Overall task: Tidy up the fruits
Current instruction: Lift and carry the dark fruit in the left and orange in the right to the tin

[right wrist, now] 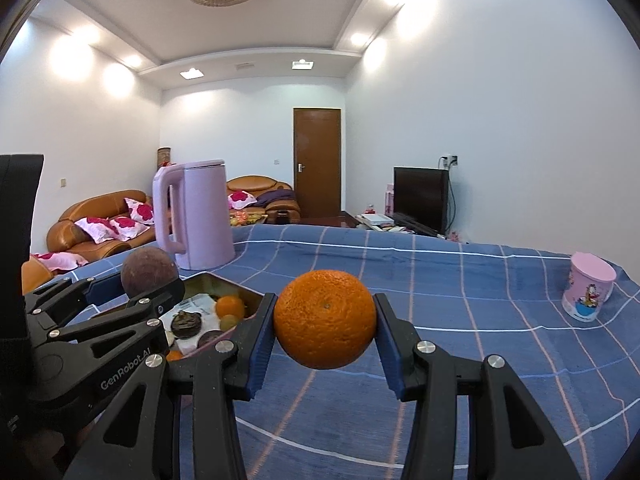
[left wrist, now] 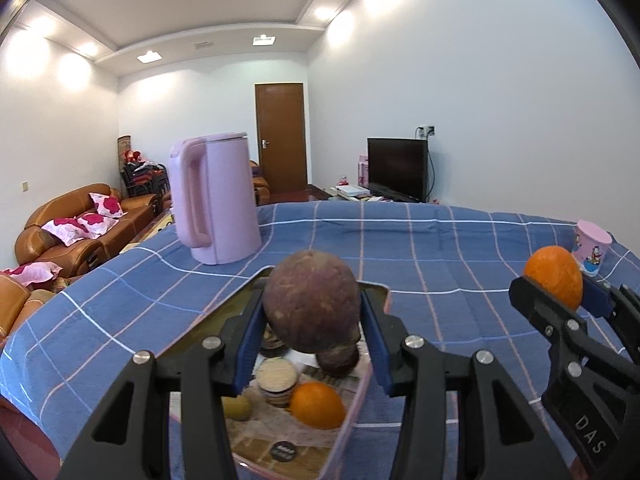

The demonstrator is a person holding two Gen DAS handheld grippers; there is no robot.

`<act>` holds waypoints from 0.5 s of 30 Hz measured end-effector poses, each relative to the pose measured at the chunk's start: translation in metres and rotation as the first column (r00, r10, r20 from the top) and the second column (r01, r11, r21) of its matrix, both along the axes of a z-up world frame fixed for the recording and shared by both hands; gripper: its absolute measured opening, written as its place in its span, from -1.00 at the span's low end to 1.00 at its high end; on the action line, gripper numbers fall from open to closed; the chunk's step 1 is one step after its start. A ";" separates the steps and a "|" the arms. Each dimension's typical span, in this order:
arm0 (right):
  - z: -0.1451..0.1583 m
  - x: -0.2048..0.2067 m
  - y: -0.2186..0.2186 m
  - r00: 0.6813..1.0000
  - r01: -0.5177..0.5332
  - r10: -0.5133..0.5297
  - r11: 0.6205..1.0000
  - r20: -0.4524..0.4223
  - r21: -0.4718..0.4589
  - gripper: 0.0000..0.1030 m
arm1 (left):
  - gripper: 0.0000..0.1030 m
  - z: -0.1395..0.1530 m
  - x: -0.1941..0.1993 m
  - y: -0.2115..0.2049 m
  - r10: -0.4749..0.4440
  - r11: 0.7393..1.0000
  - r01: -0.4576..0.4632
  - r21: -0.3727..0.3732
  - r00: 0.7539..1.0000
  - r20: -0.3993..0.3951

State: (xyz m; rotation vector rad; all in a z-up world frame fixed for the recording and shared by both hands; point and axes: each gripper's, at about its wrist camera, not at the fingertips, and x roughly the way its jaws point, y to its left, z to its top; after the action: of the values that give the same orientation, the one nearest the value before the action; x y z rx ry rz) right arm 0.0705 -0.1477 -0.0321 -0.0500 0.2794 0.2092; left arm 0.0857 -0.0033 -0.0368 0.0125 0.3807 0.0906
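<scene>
Above the tray (left wrist: 256,280), your left fingers (left wrist: 250,328) pinch a brown fruit (left wrist: 312,300); at 3 o'clock, right fingers (right wrist: 264,336) pinch an orange (right wrist: 326,318)

White "GenRobot.AI" lettering runs along the black arm of the left gripper (right wrist: 132,286), low on the left of the right wrist view, below the brown fruit (right wrist: 149,271) it grips. White letters "DAS" sit on the black body of the right gripper (left wrist: 560,292), bottom right of the left wrist view, below the orange (left wrist: 554,282) it grips; the word may continue out of frame. A round dark label (left wrist: 283,451) inside the tray (left wrist: 344,428), nearer the camera than the orange lying in it, carries small print too blurred to read. The pink cup (right wrist: 587,287) right of the held orange has a cartoon print with tiny lettering, unreadable.
</scene>
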 end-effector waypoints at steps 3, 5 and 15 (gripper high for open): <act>0.000 0.001 0.009 1.000 -0.018 0.018 1.000 0.002 -0.005 -0.06 | -0.05 -0.001 -0.001 0.007 0.014 1.000 -0.014 -0.001 1.000 -0.003; 0.000 0.001 0.015 1.000 -0.029 0.029 1.000 0.003 -0.010 -0.06 | -0.05 -0.001 -0.003 0.012 0.023 1.000 -0.023 0.000 1.000 -0.004; -0.001 0.002 0.043 0.996 -0.091 0.091 0.995 0.008 -0.033 -0.05 | -0.05 -0.003 -0.004 0.036 0.071 0.997 -0.071 -0.003 0.997 -0.009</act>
State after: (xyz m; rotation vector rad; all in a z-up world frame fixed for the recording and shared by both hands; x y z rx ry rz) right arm 0.0722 -0.1048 -0.0334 -0.0966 0.2713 0.2950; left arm 0.0818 0.0331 -0.0397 -0.0034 0.3899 0.1602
